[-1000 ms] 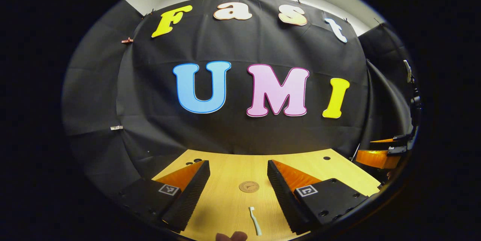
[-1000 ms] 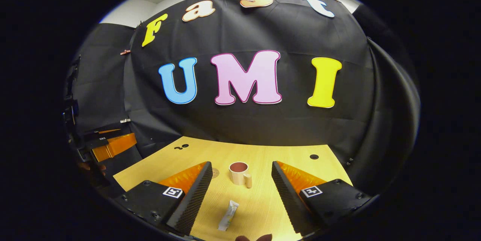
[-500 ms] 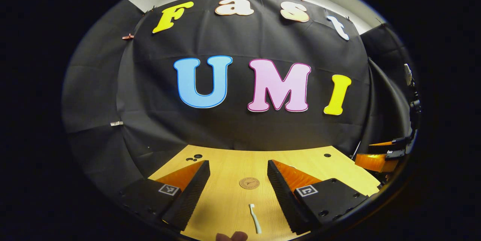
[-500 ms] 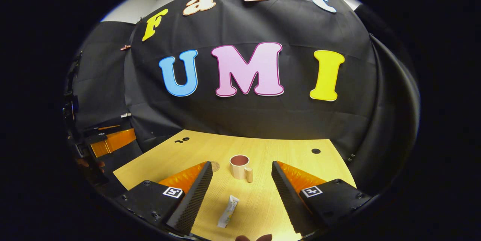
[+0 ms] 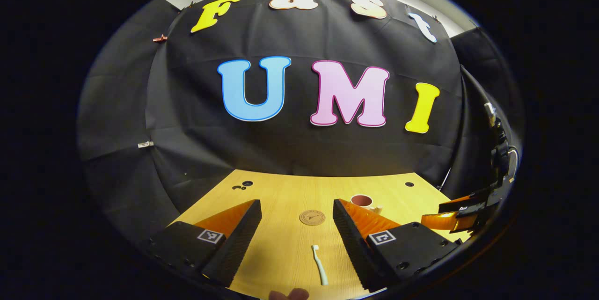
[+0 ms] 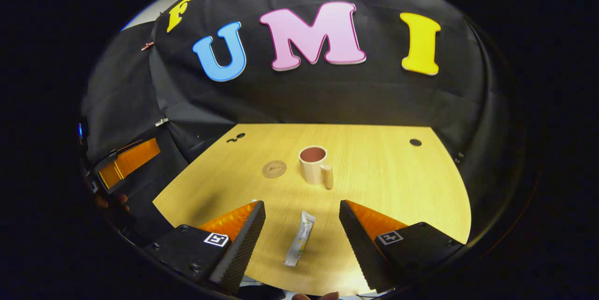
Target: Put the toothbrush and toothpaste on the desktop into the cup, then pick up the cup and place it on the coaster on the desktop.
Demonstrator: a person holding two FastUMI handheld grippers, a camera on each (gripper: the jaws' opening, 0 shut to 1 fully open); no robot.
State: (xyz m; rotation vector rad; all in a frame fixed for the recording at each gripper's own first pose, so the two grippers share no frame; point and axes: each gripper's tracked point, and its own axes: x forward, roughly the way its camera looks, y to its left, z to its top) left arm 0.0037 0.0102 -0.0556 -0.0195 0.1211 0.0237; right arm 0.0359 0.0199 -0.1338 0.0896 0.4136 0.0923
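In the left gripper view, the left tongs (image 5: 295, 213) hang wide open above the table (image 5: 281, 192), holding nothing. The toothbrush (image 5: 319, 263) lies flat on the wood between its fingers, nearer the right one, head pointing away from the camera. Just past it sits the round coaster (image 5: 312, 217), bare. The cup (image 5: 362, 201) stands farther back and to the right, partly hidden behind the right finger. Small holes (image 5: 243, 184) mark the far left of the tabletop and another hole (image 5: 409, 184) the far right. The right tongs (image 5: 456, 213) show at the right edge of this view, off the table's side.

In the right gripper view, the right tongs (image 6: 302, 218) are also spread wide and empty, raised over the near part of the table (image 6: 398, 183). The toothpaste (image 6: 300, 245) lies flat between the fingers, touching neither, its long axis running roughly away from the camera. Beyond it the cup (image 6: 316, 164) stands upright, handle toward the camera, with the coaster (image 6: 274, 169) just beside it on the left, apart from it. The wood to the right of the cup is open up to the curved edge. The left tongs (image 6: 128, 162) show at the left, off the table's edge, with fingertips of a hand (image 6: 112, 201) below them.
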